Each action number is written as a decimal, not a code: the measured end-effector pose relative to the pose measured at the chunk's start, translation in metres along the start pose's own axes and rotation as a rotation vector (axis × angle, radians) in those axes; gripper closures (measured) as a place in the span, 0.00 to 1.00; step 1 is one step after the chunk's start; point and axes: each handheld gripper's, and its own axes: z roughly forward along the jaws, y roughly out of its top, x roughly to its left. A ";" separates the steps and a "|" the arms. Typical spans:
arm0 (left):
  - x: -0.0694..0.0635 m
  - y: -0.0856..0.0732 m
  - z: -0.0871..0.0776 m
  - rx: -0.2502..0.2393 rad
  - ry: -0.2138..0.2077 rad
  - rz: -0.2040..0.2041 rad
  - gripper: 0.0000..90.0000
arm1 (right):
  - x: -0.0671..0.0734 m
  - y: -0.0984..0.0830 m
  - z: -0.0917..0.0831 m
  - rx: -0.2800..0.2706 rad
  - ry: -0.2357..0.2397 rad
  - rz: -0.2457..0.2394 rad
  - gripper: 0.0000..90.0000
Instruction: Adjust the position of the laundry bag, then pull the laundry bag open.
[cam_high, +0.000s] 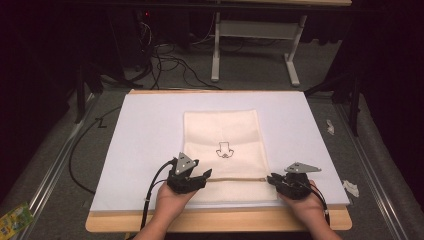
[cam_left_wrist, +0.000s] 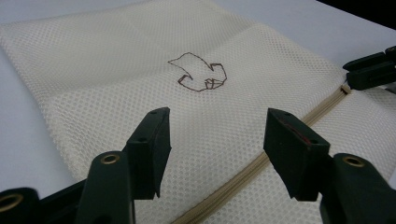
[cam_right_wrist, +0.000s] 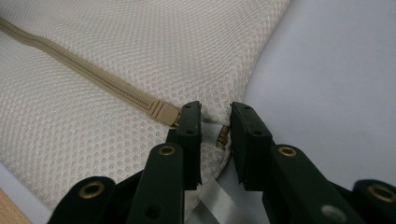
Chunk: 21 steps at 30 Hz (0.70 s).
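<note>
A cream mesh bag (cam_high: 220, 135) with a small outlined drawing (cam_left_wrist: 198, 72) lies flat on the white board (cam_high: 145, 130). A tan zipper (cam_left_wrist: 243, 175) runs across its near part. My left gripper (cam_left_wrist: 215, 126) hovers open over the mesh just beyond the zipper's left stretch, nothing between its jaws; in the high view the left gripper (cam_high: 202, 177) sits at the bag's near left. My right gripper (cam_right_wrist: 215, 119) is at the zipper's right end, at the bag's edge. Its jaws stand narrowly apart with the small brass pull (cam_right_wrist: 222, 135) between them, beside the tan slider (cam_right_wrist: 163, 112).
The board rests on a wooden table whose front edge (cam_high: 215, 221) is nearest me. Crumpled white scraps (cam_high: 351, 187) lie off the right side and a green packet (cam_high: 12, 220) at the lower left. Cables (cam_high: 170, 65) and a white table frame (cam_high: 255, 30) stand behind.
</note>
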 end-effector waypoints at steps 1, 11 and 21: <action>0.000 0.000 0.000 0.004 0.003 -0.003 0.46 | 0.000 0.000 0.000 0.000 0.004 -0.006 0.88; 0.002 0.001 0.002 0.001 -0.040 -0.029 0.43 | 0.001 0.005 -0.003 0.006 0.019 -0.051 0.94; -0.001 0.000 0.000 -0.004 -0.045 -0.005 0.43 | 0.001 0.008 -0.011 -0.027 0.029 -0.072 0.94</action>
